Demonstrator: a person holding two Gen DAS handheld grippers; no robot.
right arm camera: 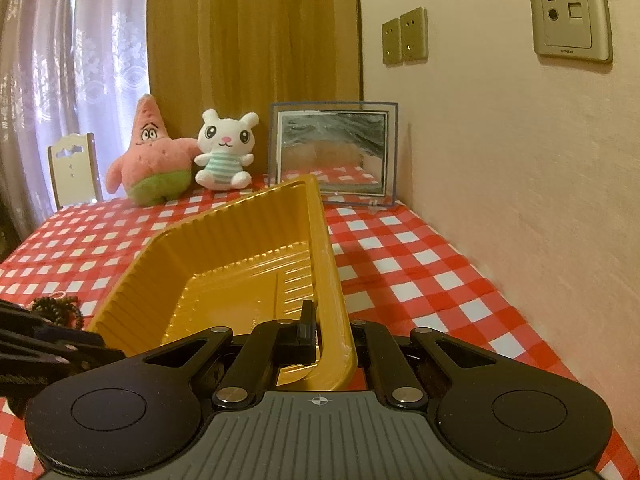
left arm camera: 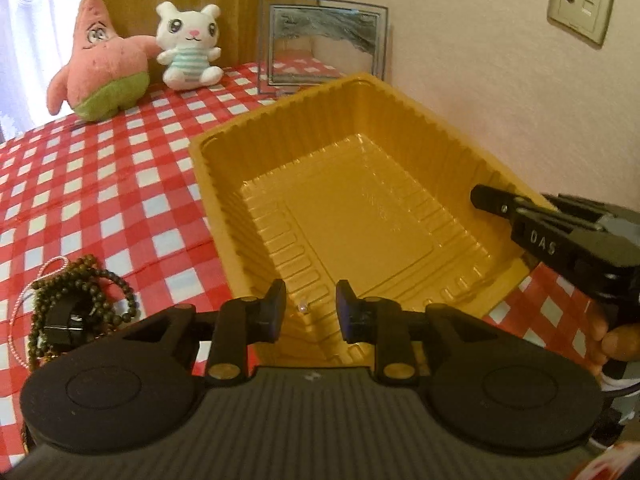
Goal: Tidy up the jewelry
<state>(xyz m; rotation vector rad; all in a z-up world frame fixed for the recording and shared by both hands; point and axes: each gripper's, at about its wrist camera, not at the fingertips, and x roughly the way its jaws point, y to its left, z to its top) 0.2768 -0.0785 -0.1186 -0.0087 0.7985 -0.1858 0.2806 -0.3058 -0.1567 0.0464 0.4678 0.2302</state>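
Observation:
A yellow ribbed plastic tray [left arm camera: 360, 128] sits on the red-checked tablecloth. My left gripper [left arm camera: 310, 312] is open over the tray's near edge, with a small clear bead or earring [left arm camera: 303, 307] between its fingers, lying in the tray's near corner. A pile of dark beaded necklaces with a thin pink chain [left arm camera: 80, 300] lies left of the tray. My right gripper [right arm camera: 330, 332] is shut on the tray's right rim [right arm camera: 332, 280], one finger inside and one outside. It also shows in the left wrist view [left arm camera: 488, 198] at the tray's right side.
Two plush toys, a pink star [left arm camera: 100, 68] and a white bunny [left arm camera: 190, 48], stand at the table's back with a glass photo frame [left arm camera: 324, 44]. A wall runs along the table's right edge. A white chair [right arm camera: 74, 168] stands behind the table.

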